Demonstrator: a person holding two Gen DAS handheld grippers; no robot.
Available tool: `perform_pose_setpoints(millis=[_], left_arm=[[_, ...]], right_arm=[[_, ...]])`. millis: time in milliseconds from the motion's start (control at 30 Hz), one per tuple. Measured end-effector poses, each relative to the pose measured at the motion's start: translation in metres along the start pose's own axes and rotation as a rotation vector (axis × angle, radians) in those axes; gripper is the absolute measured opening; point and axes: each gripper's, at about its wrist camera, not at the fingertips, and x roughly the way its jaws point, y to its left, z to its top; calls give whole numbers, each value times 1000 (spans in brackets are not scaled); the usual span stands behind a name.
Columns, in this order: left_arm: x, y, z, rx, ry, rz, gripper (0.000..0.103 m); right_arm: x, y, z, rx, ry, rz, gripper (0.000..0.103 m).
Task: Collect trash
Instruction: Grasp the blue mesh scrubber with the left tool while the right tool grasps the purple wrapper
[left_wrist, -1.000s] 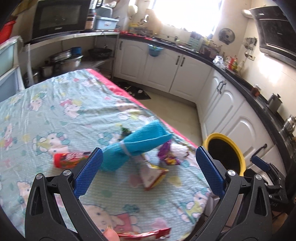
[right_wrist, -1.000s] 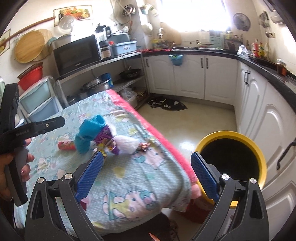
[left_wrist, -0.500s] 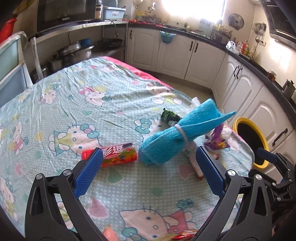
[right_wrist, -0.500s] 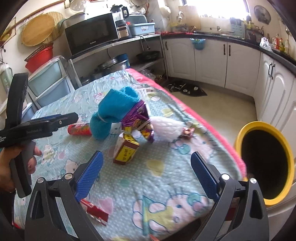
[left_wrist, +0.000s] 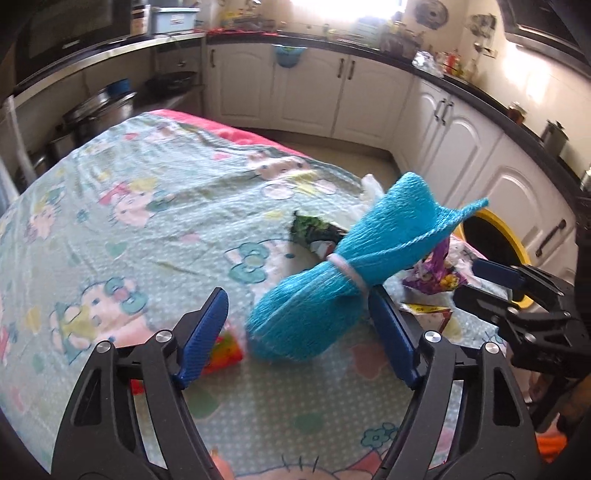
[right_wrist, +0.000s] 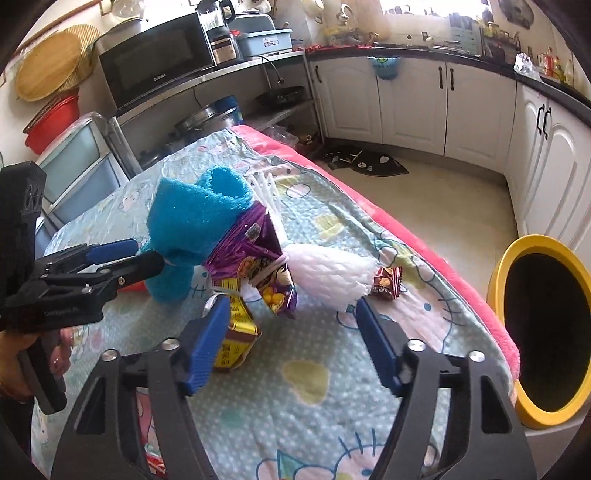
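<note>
A bundled blue towel (left_wrist: 332, 273) lies on the cartoon-print tablecloth (left_wrist: 129, 206) among trash. My left gripper (left_wrist: 299, 332) is open, its fingers on either side of the towel's near end. A red snack tube (left_wrist: 225, 350) lies by its left finger. My right gripper (right_wrist: 291, 343) is open above the cloth, in front of a purple snack bag (right_wrist: 258, 262), a brown and yellow carton (right_wrist: 236, 339), a white wrapper (right_wrist: 328, 273) and a small red candy wrapper (right_wrist: 386, 282). The towel also shows in the right wrist view (right_wrist: 192, 225). A green wrapper (left_wrist: 314, 232) lies behind the towel.
A yellow-rimmed bin (right_wrist: 546, 332) stands on the floor past the table's right edge; it also shows in the left wrist view (left_wrist: 491, 236). White cabinets (right_wrist: 413, 99) and a shelf with a microwave (right_wrist: 155, 59) line the kitchen walls. A red wrapper (right_wrist: 153, 459) lies near the table's front edge.
Both grippers have moved in closer over the table. The left now straddles the blue towel; the right has closed in on the purple bag and carton. Both jaws have narrowed a little.
</note>
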Motion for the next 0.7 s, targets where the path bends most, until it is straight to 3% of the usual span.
perform_pose_setpoints(millis=[133, 367, 700], left_arm=[[7, -10, 5, 61, 12, -36, 68], [17, -12, 8, 70, 39, -104, 55], [11, -10, 0, 69, 34, -129, 38]], right_arm=[[7, 1, 2, -22, 16, 4, 47], [13, 4, 1, -57, 37, 24, 19], [5, 8, -2, -83, 29, 50, 13]])
